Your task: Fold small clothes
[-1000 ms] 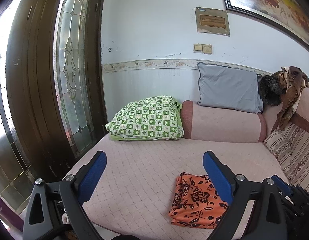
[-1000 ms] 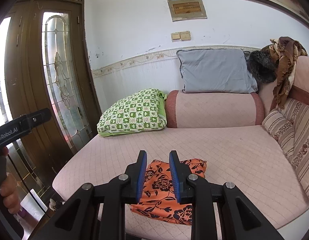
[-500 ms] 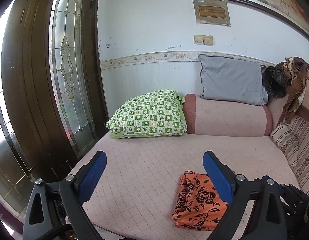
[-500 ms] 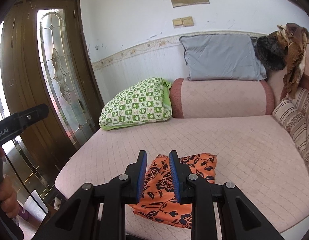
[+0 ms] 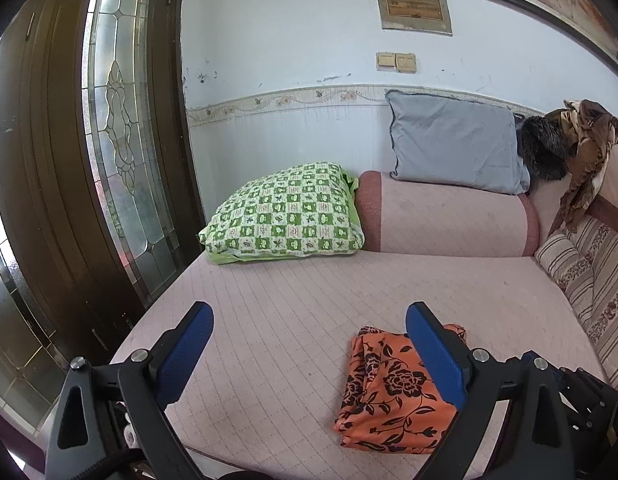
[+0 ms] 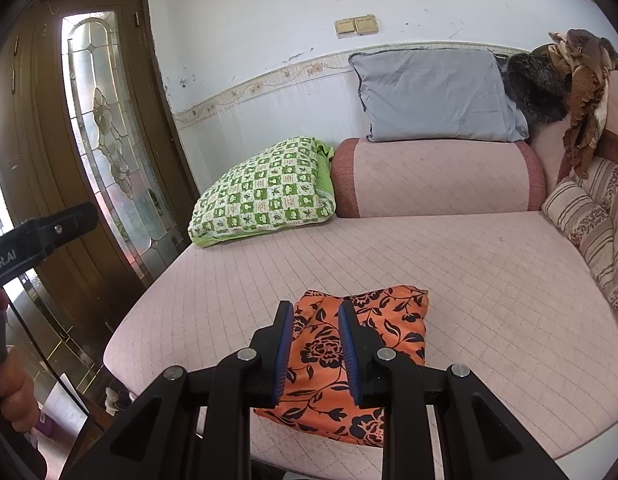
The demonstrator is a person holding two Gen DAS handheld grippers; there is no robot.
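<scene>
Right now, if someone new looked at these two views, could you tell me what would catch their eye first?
The orange floral cloth stands out most, lying folded near the front edge of the pink quilted daybed. Next comes the green checked pillow at the back left, beside the rolled bolster. The left gripper stands wide open, while the right gripper shows only a narrow gap with nothing in it.

Read only one text: white lettering "obot.AI", cut off at frame edge, on black body of left gripper (image 6: 41,236) seen from my right wrist view. Plaque (image 5: 414,7) on wall carried dark band with marks, too small and blurred for me to read. Same plaque in right view, equally unreadable. Found no other label, number or sign legible.
</scene>
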